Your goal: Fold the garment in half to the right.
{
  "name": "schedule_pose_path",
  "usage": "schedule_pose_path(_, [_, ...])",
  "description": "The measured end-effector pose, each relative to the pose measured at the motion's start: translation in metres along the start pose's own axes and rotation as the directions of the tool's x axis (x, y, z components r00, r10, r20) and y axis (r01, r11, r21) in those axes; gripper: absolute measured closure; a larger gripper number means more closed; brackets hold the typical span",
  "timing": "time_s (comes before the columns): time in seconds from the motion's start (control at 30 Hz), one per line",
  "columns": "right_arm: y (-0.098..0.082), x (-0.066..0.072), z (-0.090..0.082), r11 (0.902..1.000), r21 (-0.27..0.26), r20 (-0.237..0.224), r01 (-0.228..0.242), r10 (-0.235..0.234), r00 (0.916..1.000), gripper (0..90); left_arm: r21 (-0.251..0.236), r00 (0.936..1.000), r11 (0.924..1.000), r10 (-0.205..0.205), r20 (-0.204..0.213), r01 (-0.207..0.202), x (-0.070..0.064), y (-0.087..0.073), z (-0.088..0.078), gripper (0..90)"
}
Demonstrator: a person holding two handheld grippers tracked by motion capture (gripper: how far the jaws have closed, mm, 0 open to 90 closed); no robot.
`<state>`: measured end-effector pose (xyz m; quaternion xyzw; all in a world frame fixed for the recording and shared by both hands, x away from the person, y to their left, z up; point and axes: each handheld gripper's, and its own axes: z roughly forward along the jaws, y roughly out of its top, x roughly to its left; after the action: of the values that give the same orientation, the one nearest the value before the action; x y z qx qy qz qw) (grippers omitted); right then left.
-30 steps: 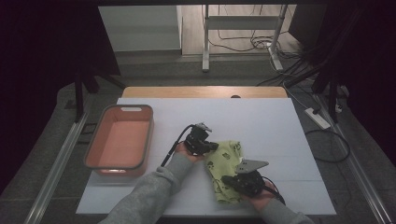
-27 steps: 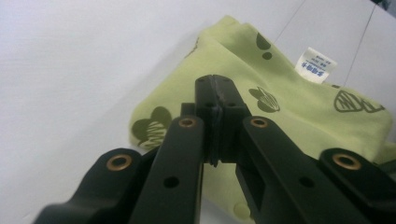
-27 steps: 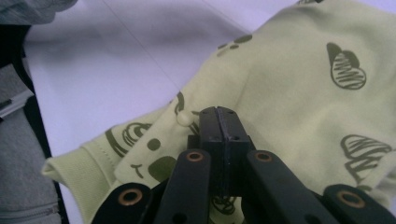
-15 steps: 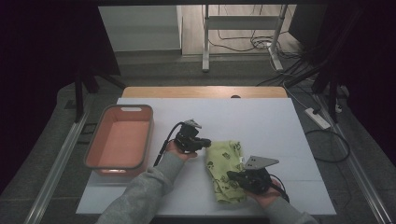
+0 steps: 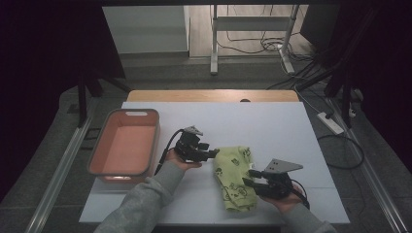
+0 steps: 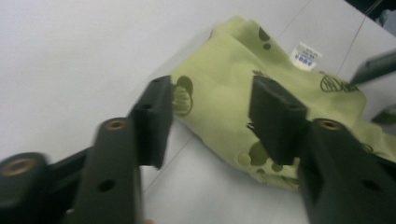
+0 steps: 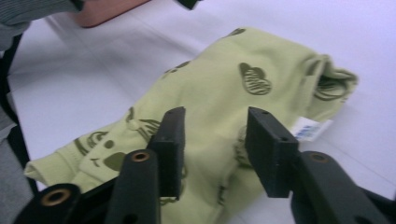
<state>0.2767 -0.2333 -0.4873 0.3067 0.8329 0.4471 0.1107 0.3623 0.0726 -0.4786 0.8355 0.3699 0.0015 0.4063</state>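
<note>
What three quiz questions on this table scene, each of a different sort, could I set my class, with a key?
1. True or false: the green cloth lies inside the pink tub.
2. Which gripper is nearer the tub: A left gripper, B right gripper?
3. Fill in: the small label on the cloth is ____ with blue print.

Key:
1. False; the cloth lies on the white table, beside the tub.
2. A.
3. White.

We count one green cloth [image 5: 235,177], one pink bin [image 5: 125,145], two grippers, left [image 5: 210,153] and right [image 5: 250,177], on one table [image 5: 252,121].
</note>
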Motion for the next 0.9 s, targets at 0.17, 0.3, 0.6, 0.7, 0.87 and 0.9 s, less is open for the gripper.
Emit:
schedule_pose_path(0.17, [-0.002, -0.007, -0.005, 0.9999, 0.001, 0.022, -0.011, 0.011, 0.9997, 49.6, -0.005, 1.0000, 1.0000, -0.003, 0.008, 0.003, 0.000, -0.004, -0.004, 39.5])
schedule_pose_path(0.3, [-0.004, -0.012, -0.008, 0.9997, -0.010, 0.035, -0.020, 0.020, 0.9992, 45.3, -0.013, 1.0000, 0.9999, -0.001, 0.010, 0.001, -0.001, -0.008, -0.009, 33.5])
schedule_pose_path(0.6, [-0.007, -0.023, -0.015, 0.9994, -0.025, 0.041, -0.026, 0.027, 0.9988, 35.8, -0.043, 0.9997, 0.9988, 0.023, -0.001, -0.023, -0.007, -0.019, -0.022, 25.9])
schedule_pose_path(0.7, [-0.008, -0.026, -0.018, 0.9988, -0.034, 0.036, -0.034, 0.035, 0.9987, 34.8, -0.044, 0.9997, 0.9987, 0.024, 0.000, -0.024, -0.008, -0.023, -0.025, 24.8])
schedule_pose_path(0.87, [-0.010, -0.031, -0.024, 0.9971, -0.059, 0.036, -0.048, 0.050, 0.9981, 33.7, -0.038, 0.9997, 0.9990, 0.023, -0.004, -0.023, -0.009, -0.029, -0.029, 23.1])
schedule_pose_path(0.9, [-0.010, -0.032, -0.025, 0.9969, -0.060, 0.037, -0.051, 0.053, 0.9979, 33.4, -0.039, 0.9997, 0.9990, 0.022, -0.006, -0.022, -0.010, -0.030, -0.031, 22.8])
